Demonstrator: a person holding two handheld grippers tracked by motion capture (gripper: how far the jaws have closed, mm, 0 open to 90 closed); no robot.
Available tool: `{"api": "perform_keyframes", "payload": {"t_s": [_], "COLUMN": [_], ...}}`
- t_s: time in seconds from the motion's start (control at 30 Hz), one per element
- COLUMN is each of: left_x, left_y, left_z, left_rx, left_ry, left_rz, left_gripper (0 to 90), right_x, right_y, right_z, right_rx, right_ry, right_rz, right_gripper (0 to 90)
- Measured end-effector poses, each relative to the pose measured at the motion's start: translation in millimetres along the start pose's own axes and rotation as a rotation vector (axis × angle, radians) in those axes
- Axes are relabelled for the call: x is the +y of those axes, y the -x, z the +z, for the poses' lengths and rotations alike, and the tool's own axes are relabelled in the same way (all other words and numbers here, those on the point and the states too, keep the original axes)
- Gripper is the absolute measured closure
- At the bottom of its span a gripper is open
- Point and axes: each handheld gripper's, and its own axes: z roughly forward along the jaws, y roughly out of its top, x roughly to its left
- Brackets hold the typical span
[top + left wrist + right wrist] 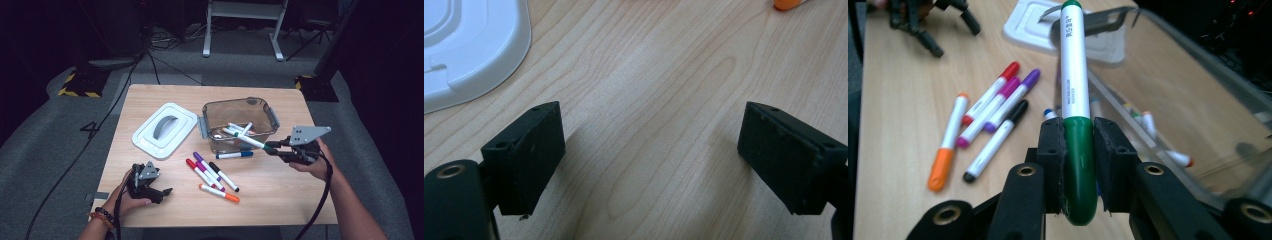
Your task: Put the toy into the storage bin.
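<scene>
Right tool (1079,150) clamps green marker (1074,100) beside clear bin (240,107).

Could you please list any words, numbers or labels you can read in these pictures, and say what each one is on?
"4": a white figure on the grey floor left of the table.
Print along the barrel of the green-capped marker held in the right tongs: too blurred to read.
No other text can be made out.

High view: above the near edge, facing forward and down over the whole table (280,210). Left gripper view: close above bare tabletop. Right gripper view: low, facing left. All share the white lid (165,130).
</scene>
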Motion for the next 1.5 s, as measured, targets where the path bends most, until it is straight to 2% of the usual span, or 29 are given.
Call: {"api": "perform_keyframes", "payload": {"t_s": [0.27, 0.43, 0.5, 0.57, 0.73, 0.8, 0.93, 1.13, 1.27, 1.43, 1.5], "left_x": [0.0, 0.0, 0.0, 0.0, 0.0, 0.0, 0.0, 0.1, 0.1, 0.1, 0.1], "left_y": [0.0, 0.0, 0.0, 0.0, 0.0, 0.0, -0.2, -0.2, -0.1, -0.1, -0.1], "left_z": [0.1, 0.1, 0.1, 0.1, 0.1, 0.2, 0.2, 0.3, 0.1, 0.2, 0.2], "left_rx": [-0.001, -0.001, -0.001, -0.001, -0.001, -0.001, -0.003, -0.003, -0.002, -0.003, -0.002], "left_ry": [0.0, 0.0, 0.0, 0.0, 0.0, 0.001, 0.001, 0.001, 0.0, 0.001, 0.0], "left_rz": [-0.001, -0.001, -0.001, -0.001, -0.001, -0.001, 0.0, 0.001, 0.001, 0.001, 0.001], "left_gripper": [12.0, 12.0, 12.0, 12.0, 12.0, 12.1, 12.0, 12.1, 12.1, 12.1, 12.1], "right_x": [28.0, 40.8, 45.8, 46.9, 46.5, 44.2, 36.8, 32.3, 31.9, 27.2, 25.0], "right_y": [42.8, 61.9, 70.1, 72.4, 82.6, 85.8, 93.9, 96.9, 97.0, 95.4, 96.4], "right_z": [6.5, 22.7, 36.3, 41.6, 73.4, 87.3, 113.7, 136.5, 142.9, 146.7, 146.7], "right_rx": [-0.048, -0.059, -0.047, -0.046, -0.01, -0.015, -0.006, 0.042, 0.062, 0.116, 0.105], "right_ry": [-0.019, -0.065, -0.087, -0.097, -0.168, -0.208, -0.298, -0.377, -0.434, -0.513, -0.522], "right_rz": [0.012, 0.002, -0.011, -0.015, -0.041, -0.06, -0.066, -0.078, -0.078, -0.084, -0.071], "right_gripper": [74.9, 74.9, 74.9, 74.9, 74.9, 74.9, 74.9, 74.9, 74.8, 74.8, 74.7]}}
